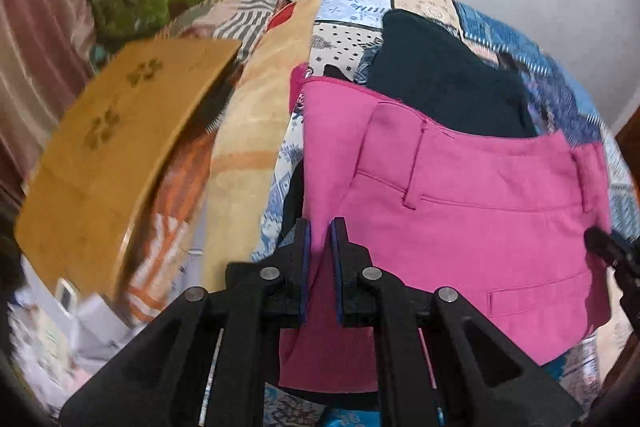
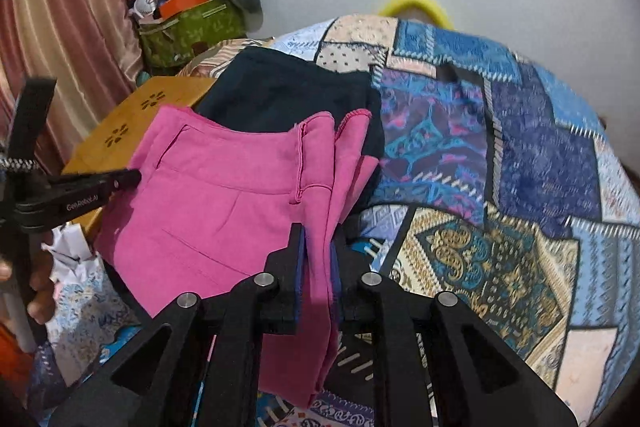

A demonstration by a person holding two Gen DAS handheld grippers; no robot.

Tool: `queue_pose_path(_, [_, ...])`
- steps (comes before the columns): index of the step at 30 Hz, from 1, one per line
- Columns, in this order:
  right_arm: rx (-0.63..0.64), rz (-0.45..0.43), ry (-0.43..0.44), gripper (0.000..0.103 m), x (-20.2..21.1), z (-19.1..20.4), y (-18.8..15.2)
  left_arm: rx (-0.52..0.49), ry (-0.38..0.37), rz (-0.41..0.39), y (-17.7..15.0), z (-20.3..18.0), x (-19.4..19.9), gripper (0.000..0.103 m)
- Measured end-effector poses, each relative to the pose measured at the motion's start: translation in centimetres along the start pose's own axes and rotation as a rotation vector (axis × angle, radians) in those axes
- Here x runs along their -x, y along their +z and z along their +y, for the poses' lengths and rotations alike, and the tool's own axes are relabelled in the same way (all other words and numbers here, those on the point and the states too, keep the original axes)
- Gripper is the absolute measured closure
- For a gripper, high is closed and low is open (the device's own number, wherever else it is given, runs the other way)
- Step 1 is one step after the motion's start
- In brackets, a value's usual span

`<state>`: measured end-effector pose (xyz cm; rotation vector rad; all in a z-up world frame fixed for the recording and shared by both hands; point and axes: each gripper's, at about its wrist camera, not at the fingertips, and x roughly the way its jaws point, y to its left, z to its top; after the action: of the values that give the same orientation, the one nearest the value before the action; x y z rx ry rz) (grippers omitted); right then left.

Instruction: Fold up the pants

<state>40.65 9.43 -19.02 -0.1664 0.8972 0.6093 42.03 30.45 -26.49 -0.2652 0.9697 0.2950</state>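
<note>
The pink pants (image 1: pixel 472 219) hang folded over the patchwork bedspread (image 1: pixel 560 99), held up between both grippers. My left gripper (image 1: pixel 320 227) is shut on the left edge of the pants. My right gripper (image 2: pixel 318 239) is shut on the bunched right edge of the pants (image 2: pixel 224 195). The left gripper also shows at the left edge of the right wrist view (image 2: pixel 132 177), and the right gripper at the right edge of the left wrist view (image 1: pixel 596 239). A dark folded garment (image 2: pixel 288 95) lies on the bed behind the pants.
A wooden lap table (image 1: pixel 120 147) stands left of the bed. A green bag (image 2: pixel 192 31) stuffed with clutter sits by the curtain (image 2: pixel 60 27). A yellow ring (image 2: pixel 416 3) shows behind the bed against the white wall. Papers (image 1: pixel 48 339) lie low at the left.
</note>
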Motion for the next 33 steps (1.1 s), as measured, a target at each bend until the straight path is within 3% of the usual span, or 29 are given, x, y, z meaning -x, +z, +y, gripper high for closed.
queue_pose_path(3, [-0.030, 0.004, -0.019, 0.083, 1.1, -0.6, -0.5, 0.036, -0.006, -0.007, -0.5, 0.8, 0.6, 0.081])
queue_pose_path(9, [0.007, -0.030, -0.035, 0.077, 4.7, 0.0, -1.0, -0.018, 0.028, -0.015, -1.8, 0.3, 3.9, 0.080])
queue_pose_path(12, [0.028, -0.079, -0.020, 0.077, 7.5, 0.8, -0.9, -0.049, -0.004, -0.048, -2.6, -0.3, 7.5, 0.079])
queue_pose_path(16, [0.031, -0.170, 0.018, 0.077, 12.7, 2.2, -0.9, -0.096, -0.039, -0.137, -3.6, -1.6, 14.5, 0.077])
queue_pose_path(19, [0.031, -0.250, 0.055, 0.077, 17.2, 3.4, -1.0, -0.141, -0.049, -0.218, -4.6, -2.7, 19.9, 0.065])
queue_pose_path(25, [0.079, -0.414, 0.094, 0.076, 26.2, 6.5, -2.7, -0.188, -0.076, -0.397, -7.9, -4.2, 30.6, 0.063])
queue_pose_path(28, [0.104, -0.485, 0.112, 0.076, 30.1, 8.1, -4.2, -0.189, -0.107, -0.477, -10.2, -4.5, 35.5, 0.058])
queue_pose_path(33, [0.105, -0.583, 0.107, 0.066, 34.3, 9.6, -7.8, -0.200, -0.134, -0.565, -14.4, -5.0, 40.5, 0.053])
